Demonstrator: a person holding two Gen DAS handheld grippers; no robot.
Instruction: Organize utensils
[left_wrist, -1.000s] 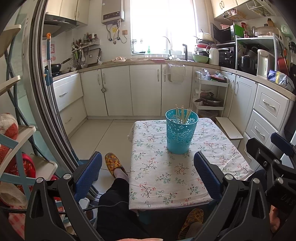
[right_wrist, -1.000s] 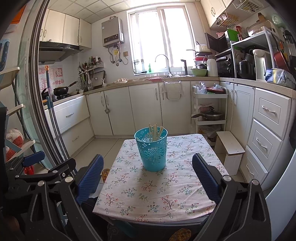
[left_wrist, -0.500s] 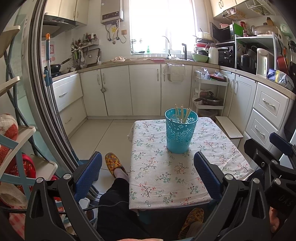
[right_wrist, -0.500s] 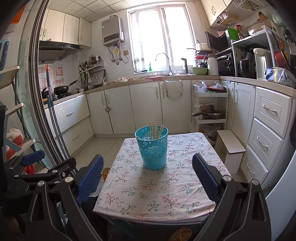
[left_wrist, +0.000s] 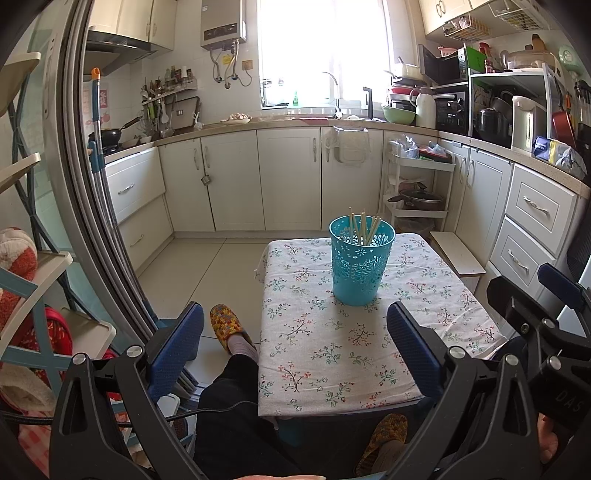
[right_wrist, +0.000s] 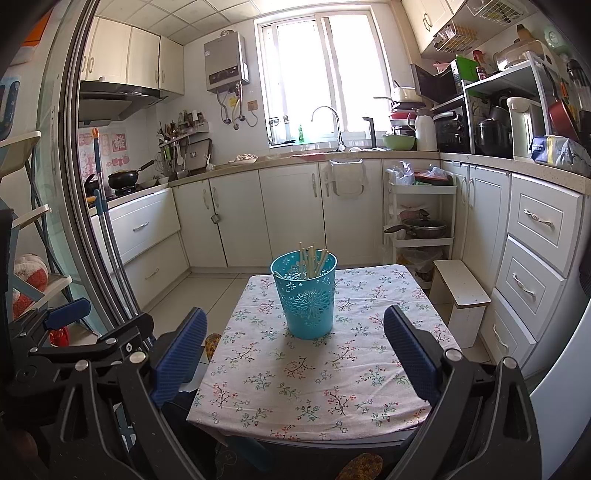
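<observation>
A turquoise perforated holder stands upright on a small table with a floral cloth. Several pale chopsticks stick out of its top. My left gripper hangs open near the table's front edge, well short of the holder, with nothing between its blue pads. My right gripper is open too, empty, above the near part of the cloth. Each gripper shows at the edge of the other's view.
A person's legs and patterned slippers are at the table's left and under it. White cabinets line the back and right. A low white stool stands right of the table, a shelf rack at the left.
Both views have shifted only slightly; the holder and chopsticks stay where they were. Both grippers remain open and empty.
</observation>
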